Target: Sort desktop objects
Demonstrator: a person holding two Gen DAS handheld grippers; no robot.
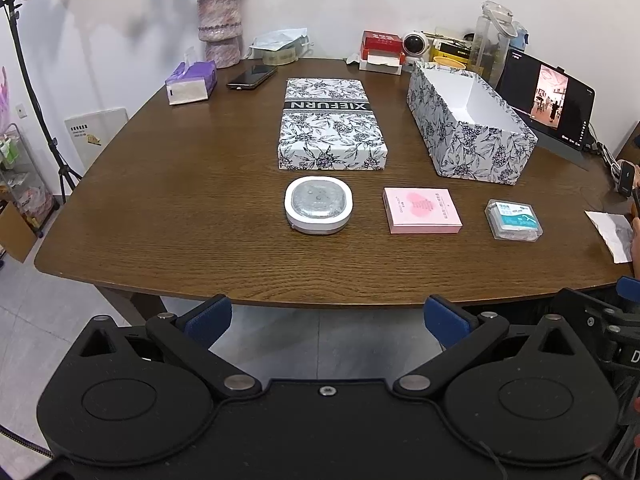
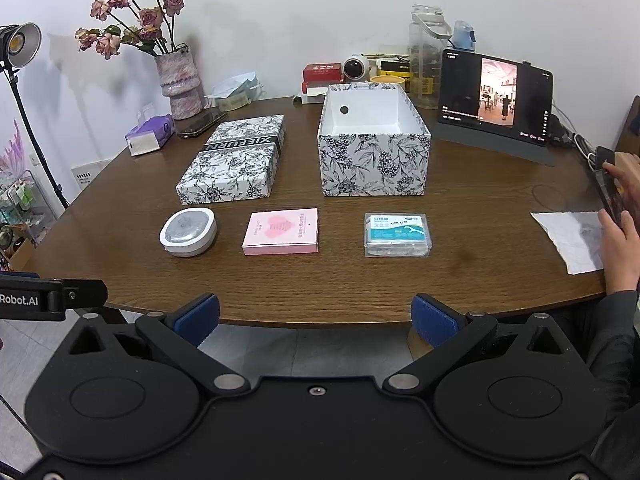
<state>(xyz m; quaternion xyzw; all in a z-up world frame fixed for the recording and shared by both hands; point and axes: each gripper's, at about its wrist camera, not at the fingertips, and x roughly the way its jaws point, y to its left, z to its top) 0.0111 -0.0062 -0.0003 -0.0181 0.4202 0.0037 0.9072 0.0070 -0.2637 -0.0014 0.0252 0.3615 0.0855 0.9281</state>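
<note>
Both grippers, left (image 1: 327,316) and right (image 2: 316,316), hang short of the counter (image 2: 360,280), fingers wide and empty. Ahead of the fingers, left to right, lie three items: one round case (image 2: 188,231), one pink box (image 2: 282,231), one floss box (image 2: 397,235). Beyond them sit one lid (image 2: 236,158) and one open box (image 2: 374,144). Nothing blocks them.

Three small items line the table (image 2: 360,284) before an open floral box (image 2: 374,164) (empty inside).
</note>
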